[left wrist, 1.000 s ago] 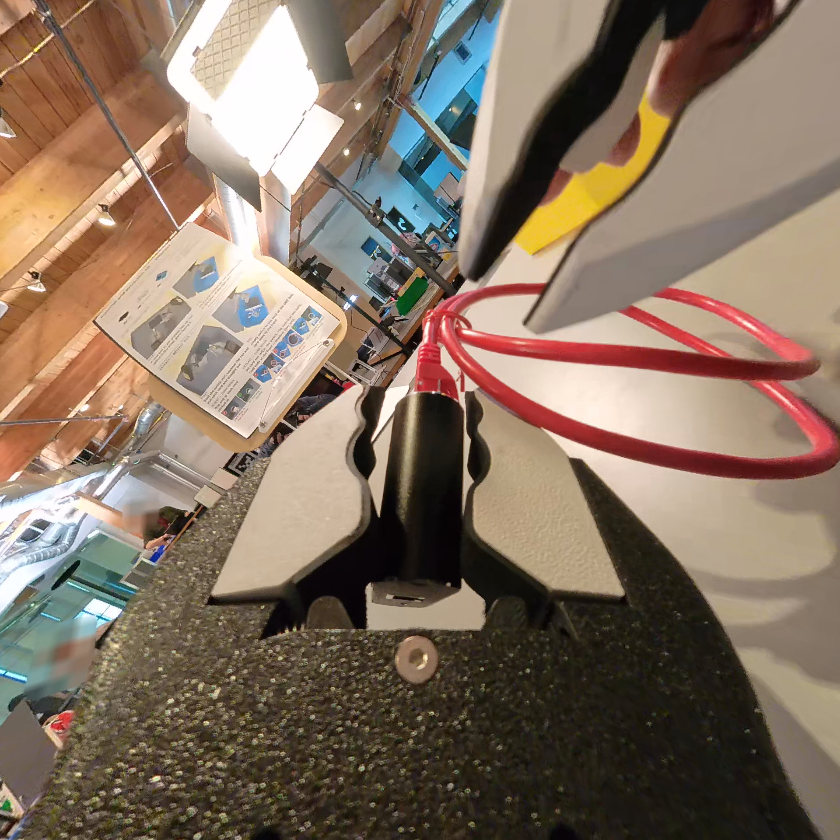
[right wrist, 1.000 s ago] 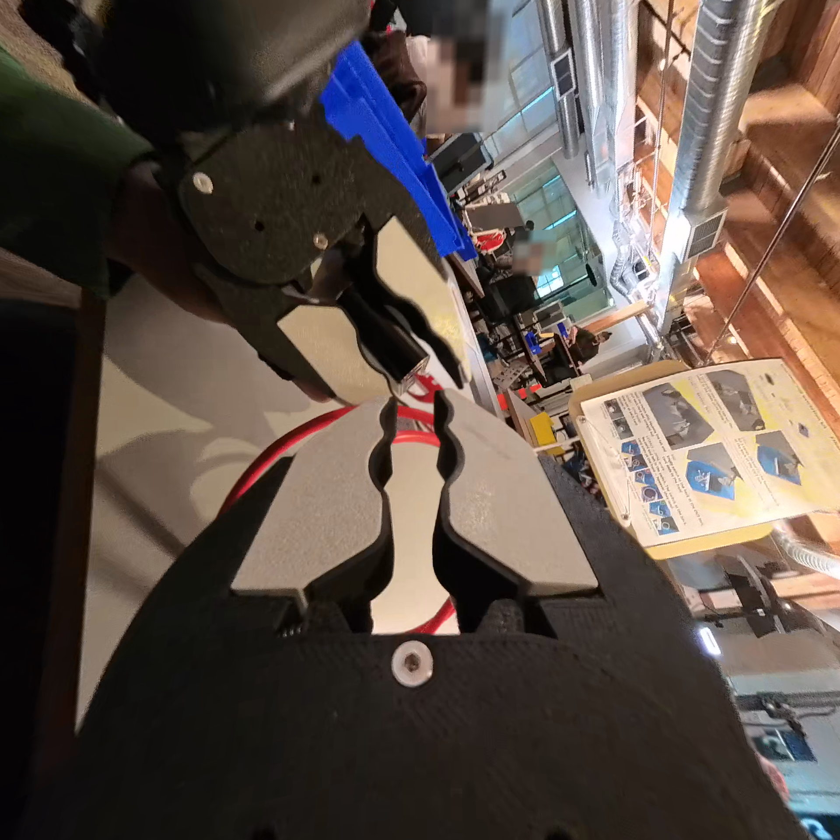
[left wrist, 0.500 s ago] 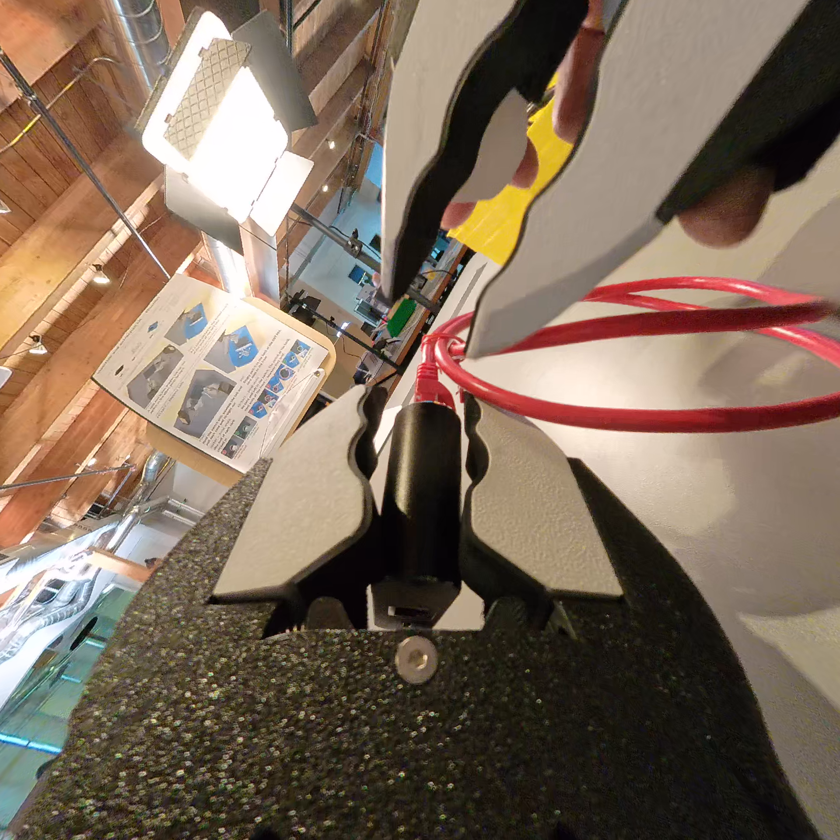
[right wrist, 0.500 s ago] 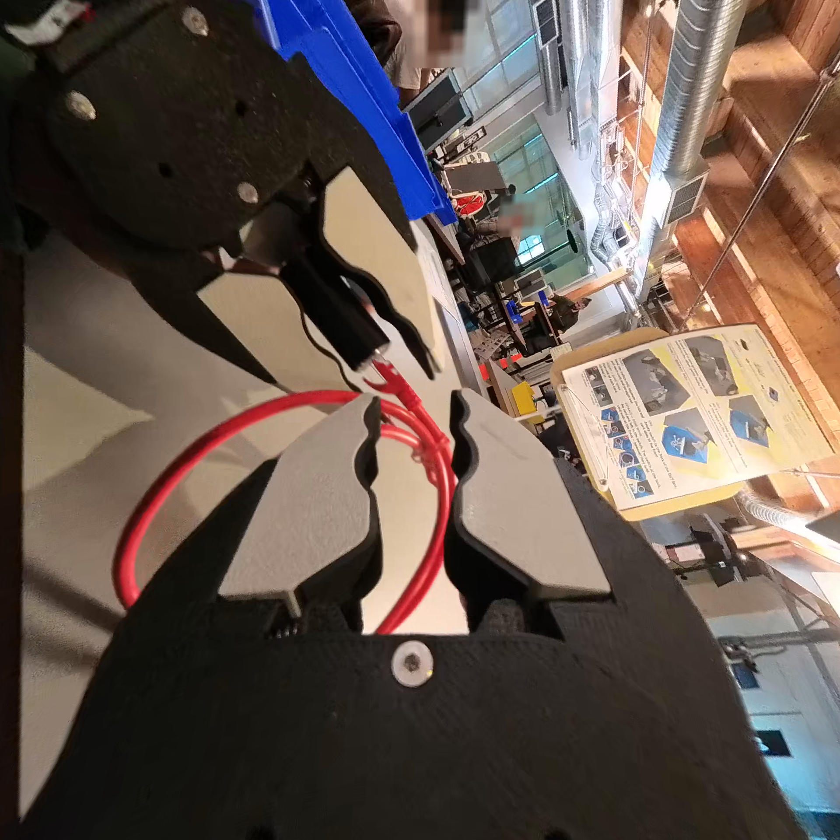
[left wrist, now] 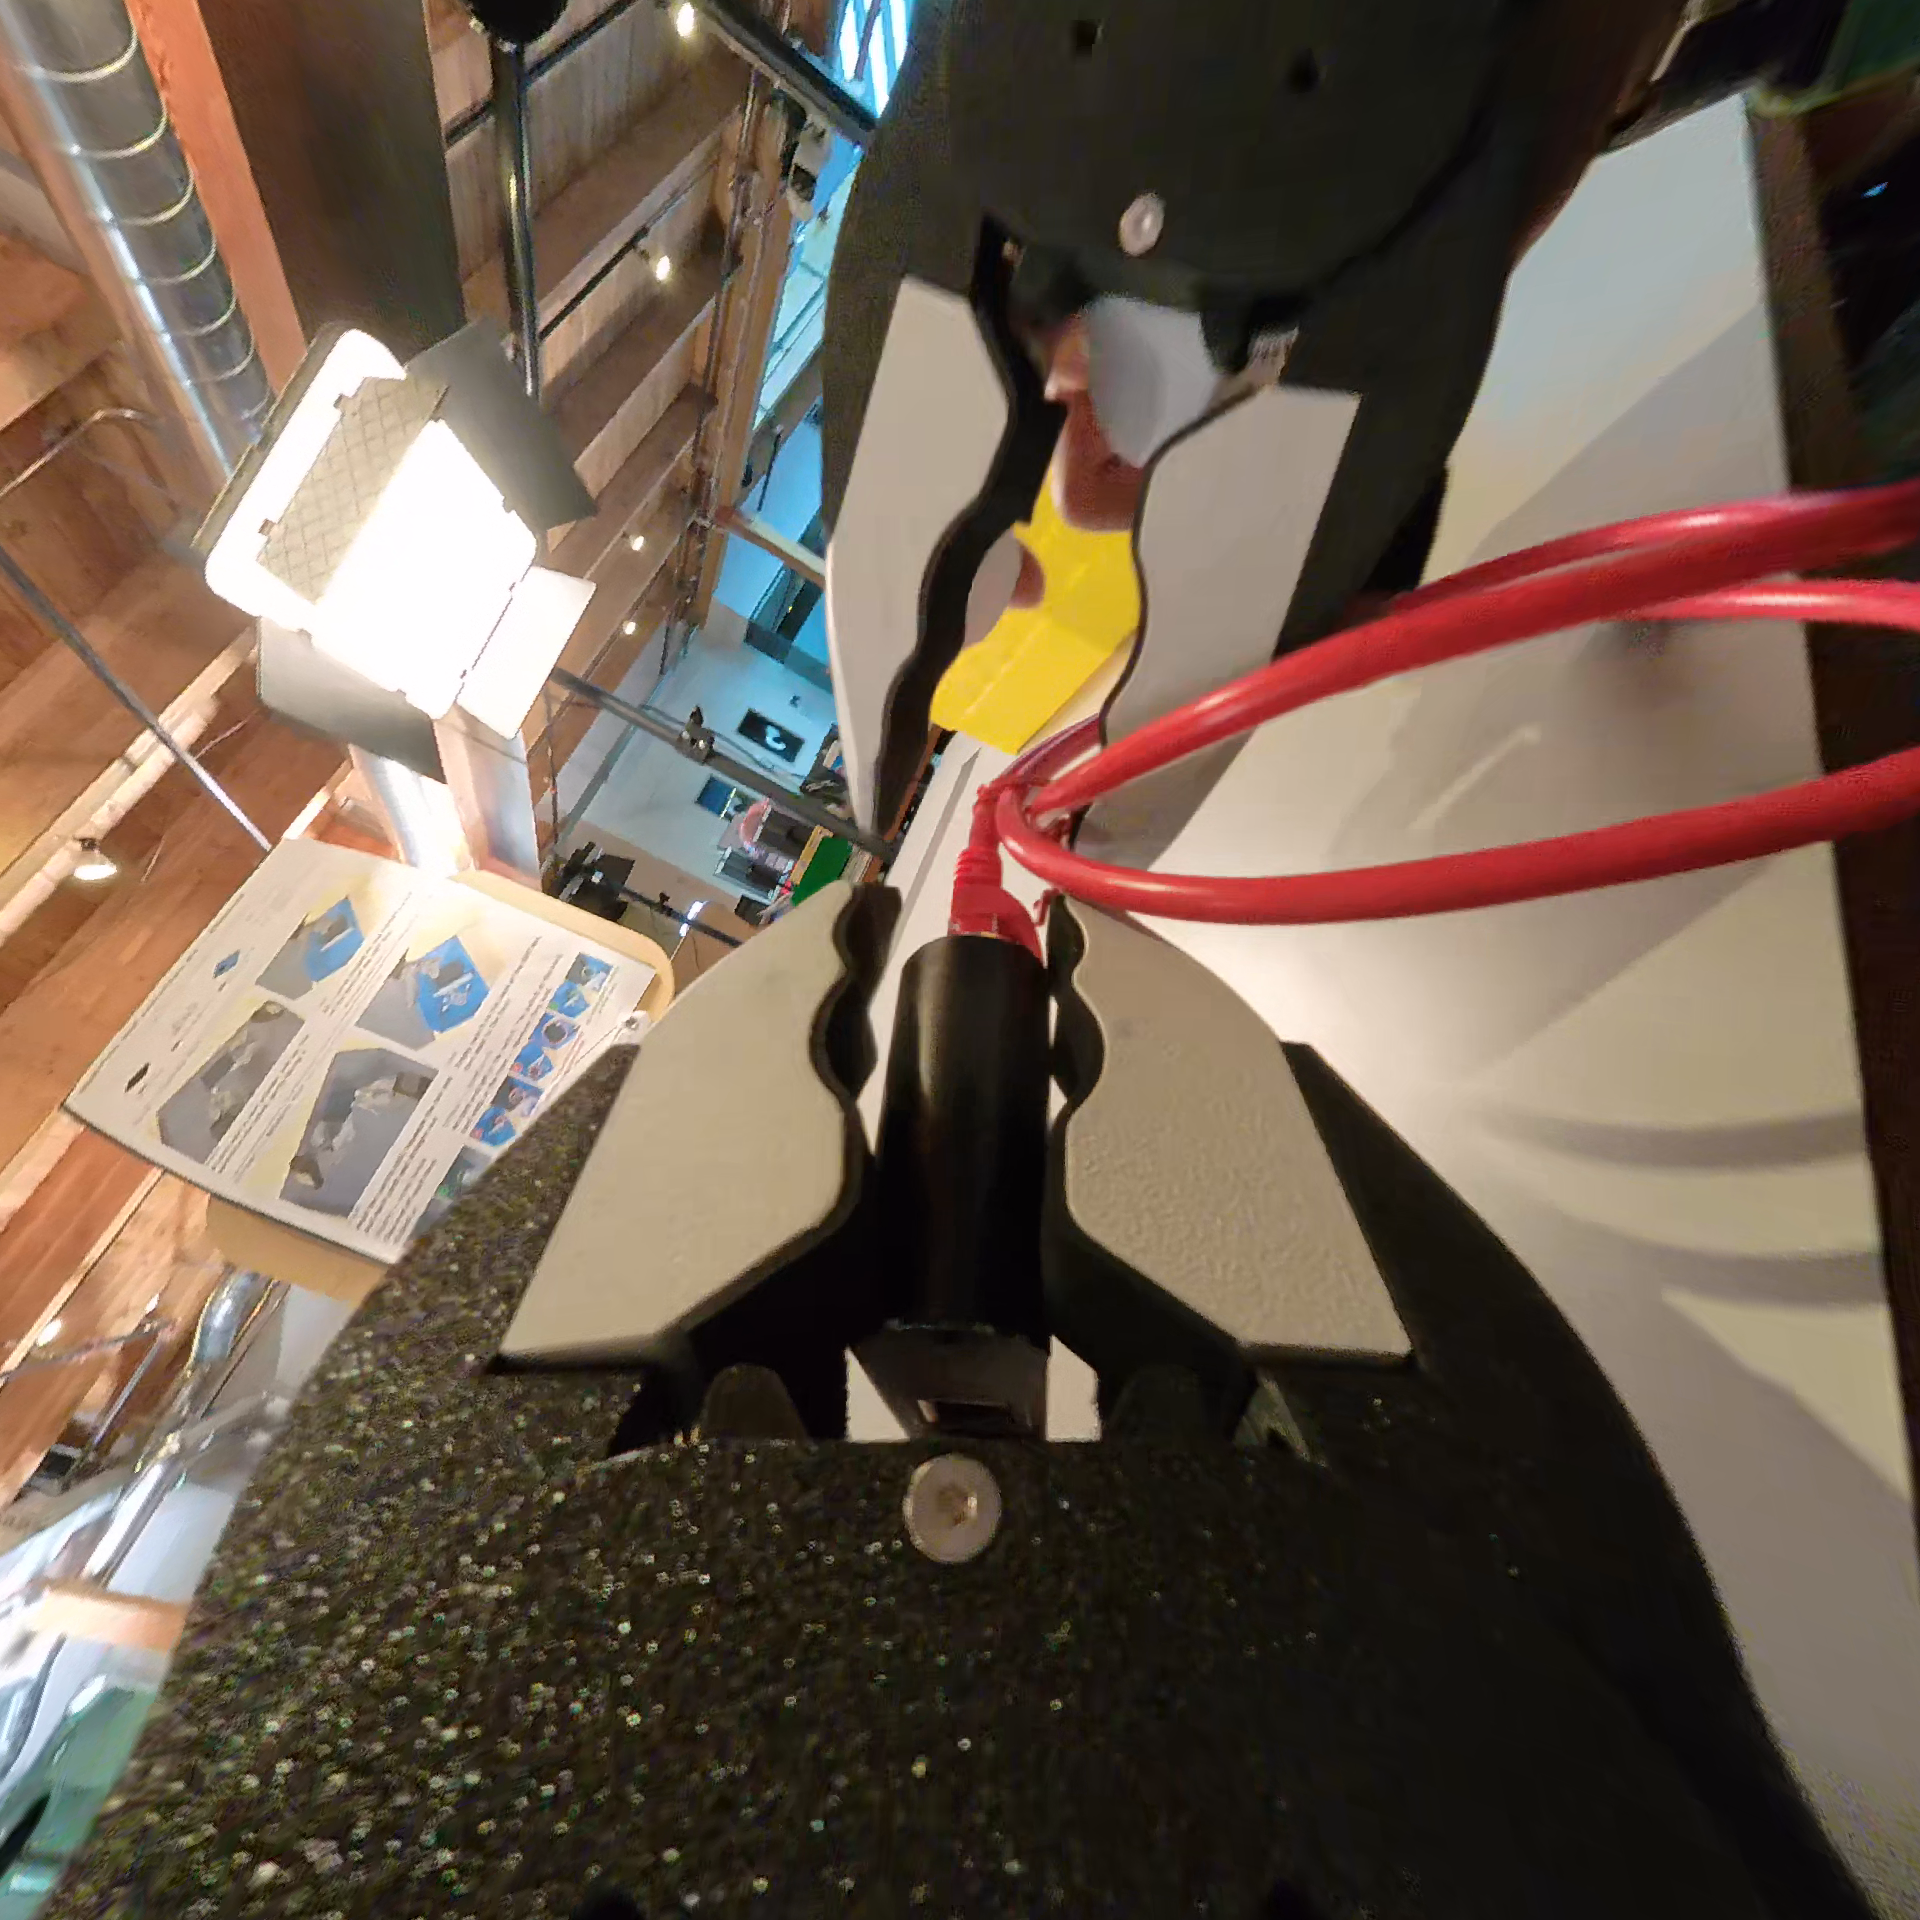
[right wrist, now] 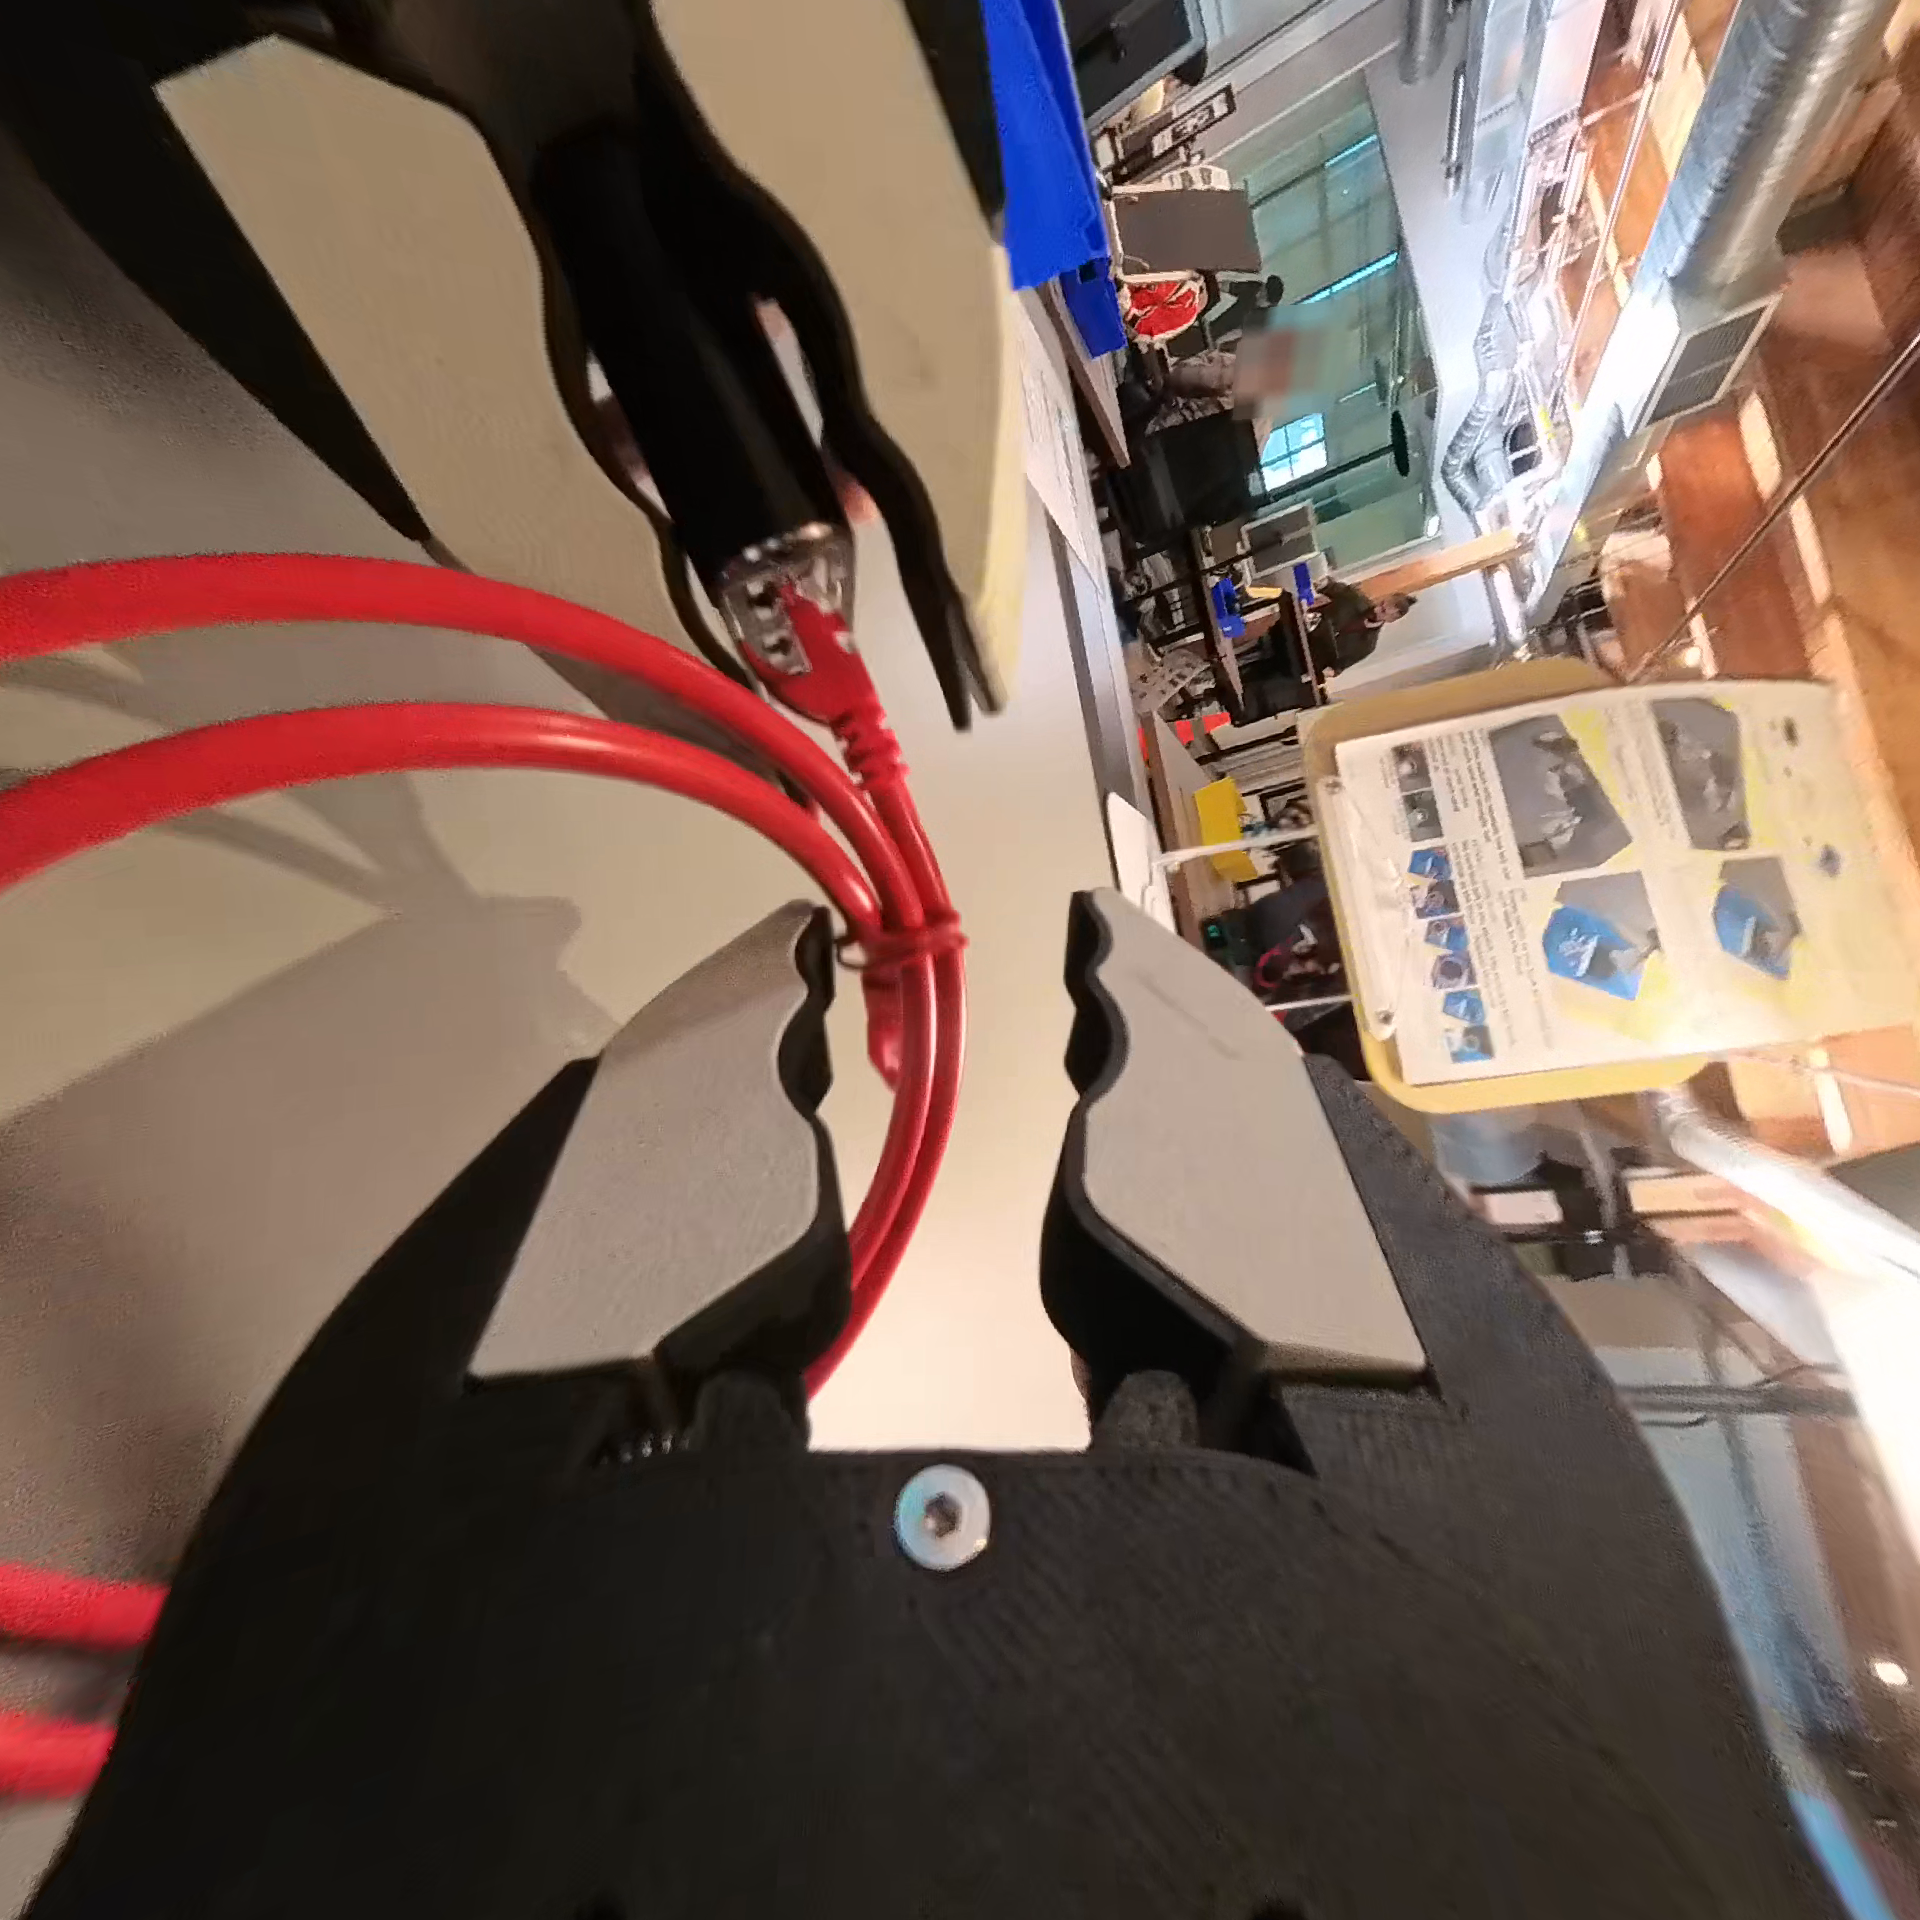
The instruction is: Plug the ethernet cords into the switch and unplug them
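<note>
My left gripper (left wrist: 961,909) is shut on a small black switch (left wrist: 966,1122), held off the table. A red ethernet plug (left wrist: 982,904) sits in the switch's far end, and its red cord (left wrist: 1455,894) loops to the right. My right gripper (left wrist: 997,774) faces it from above, open. In the right wrist view, my right gripper (right wrist: 945,920) is open with the tied cord bundle (right wrist: 914,997) between its fingers, not clamped. A loose red cord end (right wrist: 885,1044) hangs there. The left gripper (right wrist: 821,665) holds the switch (right wrist: 717,457) with the plug (right wrist: 821,655) in one port.
A pale table top (left wrist: 1455,1143) lies under the cord. A yellow bin (left wrist: 1039,644) and a blue bin (right wrist: 1039,156) stand at the far edge. An illustrated board (right wrist: 1610,883) and a bright light panel (left wrist: 395,561) stand beyond, with people in the background. Both grippers' tips are close together, under 4 cm apart.
My right gripper has opened wider and moved in, so the red cord bundle now lies between its fingers. My left gripper has kept its hold on the switch.
</note>
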A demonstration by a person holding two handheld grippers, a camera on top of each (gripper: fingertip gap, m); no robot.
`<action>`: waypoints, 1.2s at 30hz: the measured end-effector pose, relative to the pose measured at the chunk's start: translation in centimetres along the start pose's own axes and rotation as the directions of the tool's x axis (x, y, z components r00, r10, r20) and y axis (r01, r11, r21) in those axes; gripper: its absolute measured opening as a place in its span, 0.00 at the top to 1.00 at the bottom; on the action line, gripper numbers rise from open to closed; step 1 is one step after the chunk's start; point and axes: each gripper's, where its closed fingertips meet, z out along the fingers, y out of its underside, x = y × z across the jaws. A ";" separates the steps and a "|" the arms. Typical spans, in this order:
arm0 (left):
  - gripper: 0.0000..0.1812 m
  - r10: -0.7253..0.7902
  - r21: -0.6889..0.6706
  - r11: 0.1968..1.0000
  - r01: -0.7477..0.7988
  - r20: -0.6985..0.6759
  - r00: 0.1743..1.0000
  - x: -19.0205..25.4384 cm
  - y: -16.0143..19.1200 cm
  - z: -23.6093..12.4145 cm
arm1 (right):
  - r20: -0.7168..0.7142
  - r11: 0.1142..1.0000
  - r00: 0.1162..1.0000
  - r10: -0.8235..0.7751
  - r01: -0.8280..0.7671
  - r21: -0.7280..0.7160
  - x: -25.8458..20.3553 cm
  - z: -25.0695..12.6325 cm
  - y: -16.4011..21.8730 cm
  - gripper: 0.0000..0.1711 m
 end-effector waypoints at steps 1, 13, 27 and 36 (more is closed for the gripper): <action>0.84 0.010 0.008 1.000 -0.010 -0.010 1.000 0.2 -0.2 0.0 | 0.001 0.999 0.999 -0.032 0.032 -0.002 -0.3 0.3 -0.2 0.78; 0.81 -0.083 -0.073 0.994 0.084 0.020 0.996 -0.5 1.8 0.4 | -0.128 0.992 0.984 -0.125 0.127 0.010 1.3 -0.2 -1.0 0.89; 0.71 -0.162 -0.243 0.956 0.163 0.025 0.986 0.1 4.1 1.3 | -0.245 0.971 0.943 -0.226 0.239 0.023 2.3 -1.3 -3.7 0.90; 0.73 -0.166 -0.180 0.967 0.181 0.092 0.982 -1.4 3.1 0.5 | -0.262 0.975 0.950 -0.167 0.199 0.098 2.5 -1.6 -4.6 0.89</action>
